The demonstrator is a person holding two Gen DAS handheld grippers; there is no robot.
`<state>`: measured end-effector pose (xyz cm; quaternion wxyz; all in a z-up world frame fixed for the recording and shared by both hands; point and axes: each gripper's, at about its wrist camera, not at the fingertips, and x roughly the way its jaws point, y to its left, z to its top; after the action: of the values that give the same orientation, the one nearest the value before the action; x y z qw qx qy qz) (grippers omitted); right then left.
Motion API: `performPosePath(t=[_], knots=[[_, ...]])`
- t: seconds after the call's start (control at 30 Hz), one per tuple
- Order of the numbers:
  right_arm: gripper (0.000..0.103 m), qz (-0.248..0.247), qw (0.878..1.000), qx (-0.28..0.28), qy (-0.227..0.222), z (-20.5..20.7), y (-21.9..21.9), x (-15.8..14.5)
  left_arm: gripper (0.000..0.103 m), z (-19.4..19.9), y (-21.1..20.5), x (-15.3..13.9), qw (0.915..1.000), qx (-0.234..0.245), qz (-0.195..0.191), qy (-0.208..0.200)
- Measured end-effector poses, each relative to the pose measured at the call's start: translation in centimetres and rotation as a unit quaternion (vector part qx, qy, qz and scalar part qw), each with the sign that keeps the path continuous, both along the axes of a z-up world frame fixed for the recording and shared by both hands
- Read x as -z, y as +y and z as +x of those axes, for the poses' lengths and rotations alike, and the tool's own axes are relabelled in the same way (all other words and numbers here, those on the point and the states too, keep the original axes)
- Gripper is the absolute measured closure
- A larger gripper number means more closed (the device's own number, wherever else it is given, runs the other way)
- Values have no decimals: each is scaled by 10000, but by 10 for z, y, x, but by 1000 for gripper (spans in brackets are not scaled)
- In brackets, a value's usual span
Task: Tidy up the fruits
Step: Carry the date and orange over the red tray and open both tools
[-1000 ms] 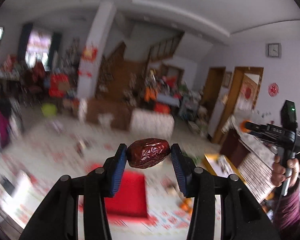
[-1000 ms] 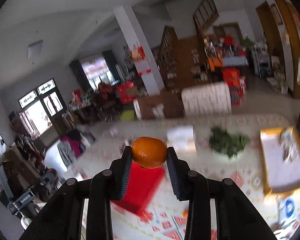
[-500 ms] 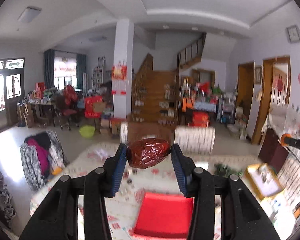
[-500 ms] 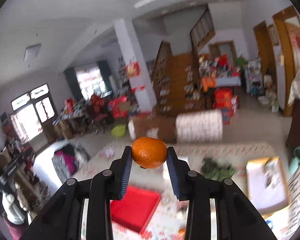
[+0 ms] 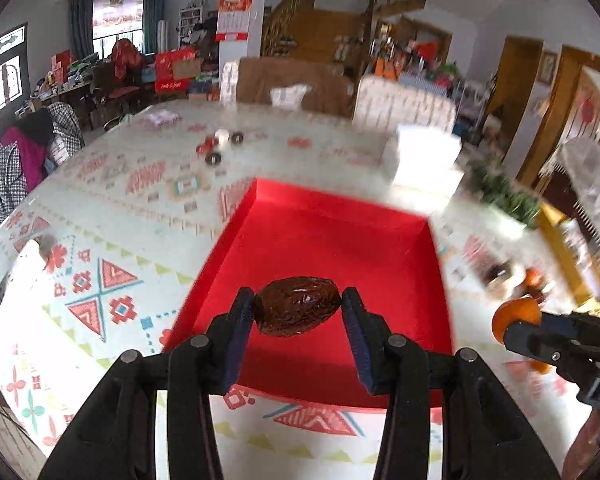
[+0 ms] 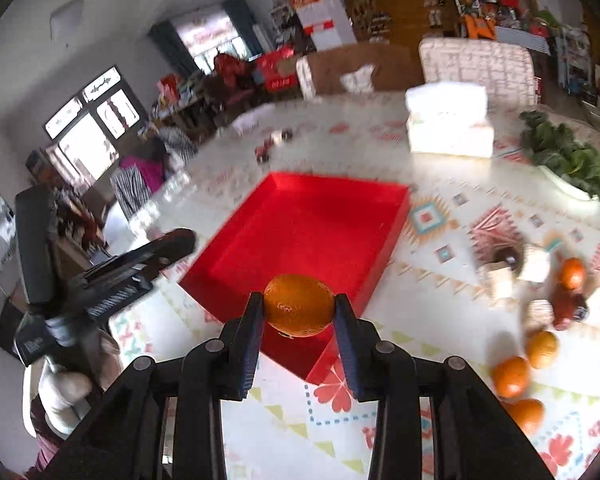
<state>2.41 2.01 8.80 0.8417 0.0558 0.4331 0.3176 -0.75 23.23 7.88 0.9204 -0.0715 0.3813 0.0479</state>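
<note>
While red tray point(image 5: 380, 236) lies bare, date point(image 5: 296, 306), orange point(image 6: 299, 305) clamped above.

Daylit, motion-blurred, fisheye-warped edges

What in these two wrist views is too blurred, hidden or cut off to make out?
- Small round things far across the table, left view: too blurred to name.
- Loose fruit beside the red tray, right view: smeared, and the edge crops some, so no sure count.
- Tray floor under the date, left view: hidden by date and fingers.
- Right gripper, left view: one side shows behind its orange.
</note>
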Motion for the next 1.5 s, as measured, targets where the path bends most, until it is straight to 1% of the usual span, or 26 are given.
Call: performPosePath(t=[0.03,0.1,0.17,0.23,0.37,0.53,0.63,0.7,0.73,0.8,0.87,0.9,1.07,1.2,1.33,1.5], knots=[[65,-117,9999,-51,-3,4,8,8,59,9,-1,5,9999,-46,101,56],[65,-246,9996,-133,5,7,24,13,59,17,-4,13,9992,-150,363,70],[65,-393,9990,-225,-13,13,36,24,59,17,-3,15,9977,-242,623,76],[65,-573,9978,-312,-67,18,48,32,59,22,1,20,9964,-298,781,106],[65,-772,9961,-429,-26,24,67,49,59,33,7,31,9951,-357,896,199],[65,-929,9945,-466,-101,29,78,61,59,35,11,31,9942,-403,988,167],[65,-1093,9924,-524,-228,25,84,65,52,32,14,28,9936,-490,1009,101],[64,-1209,9906,-543,-351,21,87,67,43,29,15,24,9931,-525,1047,41],[63,-1266,9895,-554,-428,19,88,68,42,28,15,23,9928,-541,1072,16],[63,-1343,9875,-588,-580,17,90,67,37,24,14,19,9918,-585,1139,-33],[63,-1417,9854,-617,-718,14,93,66,31,20,14,15,9916,-618,1130,-70],[63,-1440,9844,-638,-778,12,93,64,30,18,14,12,9919,-626,1104,-104],[60,-1445,9816,-628,-1081,0,88,49,30,3,5,0,9907,-625,1190,-234],[59,-1401,9802,-535,-1291,-14,72,32,30,-13,-7,-14,9906,-588,1177,-369],[59,-1327,9803,-376,-1412,-31,47,18,27,-30,-24,-26,9905,-532,1163,-506],[55,-1182,9826,-78,-1433,-48,4,11,23,-53,-55,-41,9890,-436,1221,-714]])
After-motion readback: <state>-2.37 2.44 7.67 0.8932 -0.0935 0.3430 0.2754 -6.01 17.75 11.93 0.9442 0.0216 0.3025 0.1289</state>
